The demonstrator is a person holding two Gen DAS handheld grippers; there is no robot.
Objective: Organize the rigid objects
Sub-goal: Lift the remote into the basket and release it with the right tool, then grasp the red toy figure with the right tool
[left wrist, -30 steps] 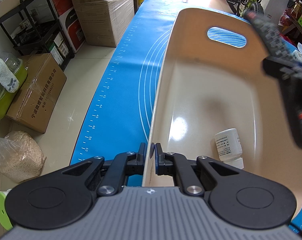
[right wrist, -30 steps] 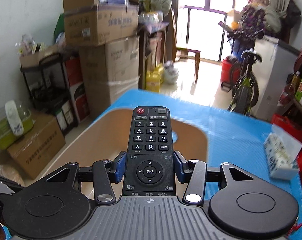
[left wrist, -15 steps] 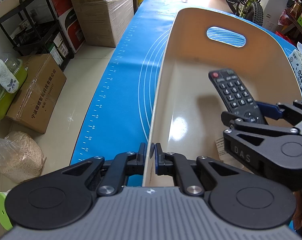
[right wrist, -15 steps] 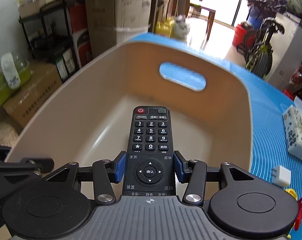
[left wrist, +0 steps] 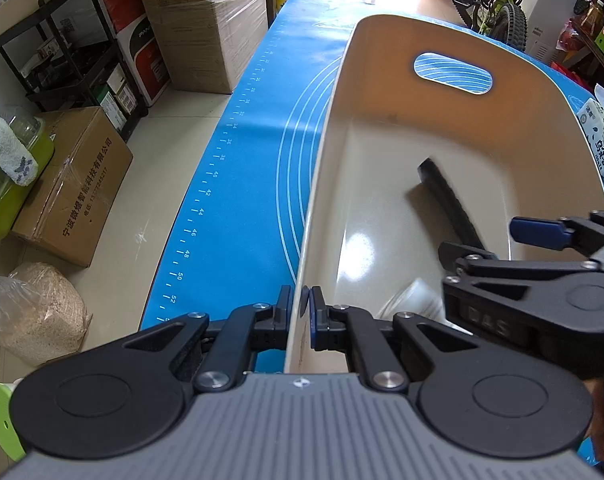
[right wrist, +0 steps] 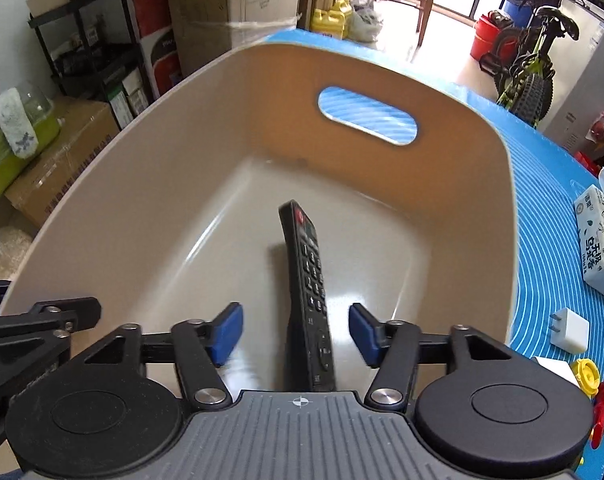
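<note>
Currently, the left gripper [left wrist: 300, 307] was clamped tight on the near rim of the beige plastic tub with a cut-out handle [left wrist: 453, 128], one pad outside the wall and one inside. The tub stood on the desk, on a blue silicone mat printed with white ruler marks [left wrist: 238, 184].

The right gripper [right wrist: 296, 332] hung over the tub interior; its jaws had just been opening and stood wide, the blue pads [right wrist: 226, 330] clear of the black remote control with a red power button [right wrist: 307, 292]. The remote lay between the pads without touching either, tipped onto one long edge, its far end down on or near the tub floor; motion blur left the contact uncertain.

A white cylindrical bottle [left wrist: 411, 300], blurred in the left wrist view, lay on the tub floor near the clamped rim. To the right of the tub, on the mat, sat a white tissue pack [right wrist: 599, 248] and a white plug adapter [right wrist: 567, 330].
</note>
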